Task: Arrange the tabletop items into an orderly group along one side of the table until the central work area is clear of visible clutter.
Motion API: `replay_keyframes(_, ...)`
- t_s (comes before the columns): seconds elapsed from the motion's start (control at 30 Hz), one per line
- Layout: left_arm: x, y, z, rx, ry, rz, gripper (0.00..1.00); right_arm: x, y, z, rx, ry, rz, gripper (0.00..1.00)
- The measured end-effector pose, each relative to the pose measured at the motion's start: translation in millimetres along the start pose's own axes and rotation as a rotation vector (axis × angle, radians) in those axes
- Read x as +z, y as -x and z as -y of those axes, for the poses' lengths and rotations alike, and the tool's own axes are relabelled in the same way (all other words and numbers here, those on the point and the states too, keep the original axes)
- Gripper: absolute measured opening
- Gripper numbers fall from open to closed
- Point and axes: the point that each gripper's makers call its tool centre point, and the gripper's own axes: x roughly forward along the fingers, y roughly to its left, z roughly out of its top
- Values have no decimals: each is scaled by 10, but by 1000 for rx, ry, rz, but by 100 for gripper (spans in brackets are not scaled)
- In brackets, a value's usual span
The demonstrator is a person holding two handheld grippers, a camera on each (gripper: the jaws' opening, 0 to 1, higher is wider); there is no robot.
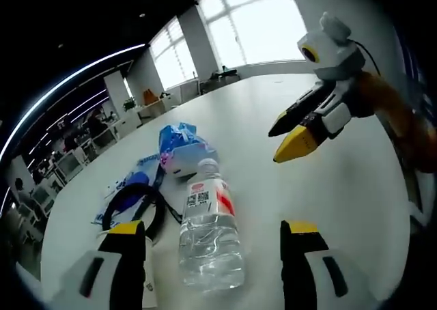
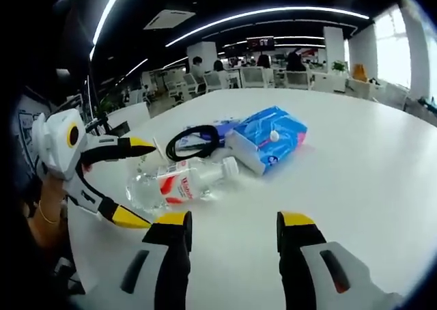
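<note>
One water bottle (image 1: 210, 231) lies between left gripper (image 1: 213, 245) jaws

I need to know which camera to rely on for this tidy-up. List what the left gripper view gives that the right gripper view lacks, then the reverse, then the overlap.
Left gripper view adds: the square code on the bottle label, and the arm behind the right gripper.
Right gripper view adds: a ceiling vent and a bracelet on the wrist behind the left gripper.
Shared: the white table, the bottle lying down, the blue tissue pack, the black cable loop, and both grippers with fingers open.
</note>
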Motion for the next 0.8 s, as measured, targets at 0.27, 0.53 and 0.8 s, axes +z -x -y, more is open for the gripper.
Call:
replay_keyframes(0.27, -12, -7, -2, 1, 2, -3, 80, -45, -27, 2, 1, -5, -20, 47)
replay_keyframes(0.53, -1, -31, -10, 5, -12, -16, 79, -33, -60, -1, 2, -41, -17, 46)
replay_keyframes(0.8, -2, -62, -3, 2, -25, -29, 78, -41, -94, -21, 31, -83, -15, 45)
